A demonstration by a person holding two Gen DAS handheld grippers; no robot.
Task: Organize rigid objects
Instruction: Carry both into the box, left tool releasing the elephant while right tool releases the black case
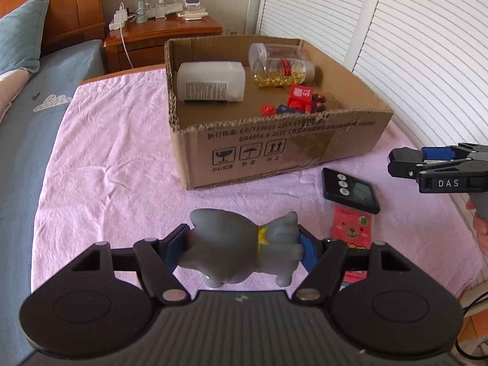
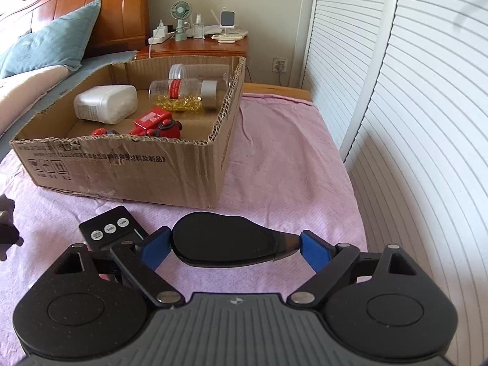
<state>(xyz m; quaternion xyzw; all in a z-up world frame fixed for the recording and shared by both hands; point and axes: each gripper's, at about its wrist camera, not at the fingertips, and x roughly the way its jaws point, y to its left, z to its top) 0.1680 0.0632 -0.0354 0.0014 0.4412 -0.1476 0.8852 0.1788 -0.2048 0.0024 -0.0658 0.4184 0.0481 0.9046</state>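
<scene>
My left gripper [image 1: 242, 248] is shut on a grey toy figure [image 1: 241, 247] with a yellow collar, held above the pink cloth in front of the cardboard box [image 1: 274, 149]. My right gripper [image 2: 233, 245] is shut on a flat black teardrop-shaped object [image 2: 225, 244], held in front of the box [image 2: 137, 174]; the right gripper also shows at the right edge of the left wrist view [image 1: 405, 164]. The box holds a white bottle [image 1: 212, 82], a capsule jar [image 1: 282, 73], a clear jar [image 1: 274, 50] and a red toy vehicle [image 1: 300, 99].
A black timer [image 1: 350, 190] and a pink card pack [image 1: 350, 228] lie on the pink cloth [image 1: 116, 158] right of the box. The timer shows in the right wrist view too [image 2: 111, 228]. A wooden nightstand [image 1: 161, 36] with a small fan stands behind. White louvred doors [image 2: 411, 122] run along the right.
</scene>
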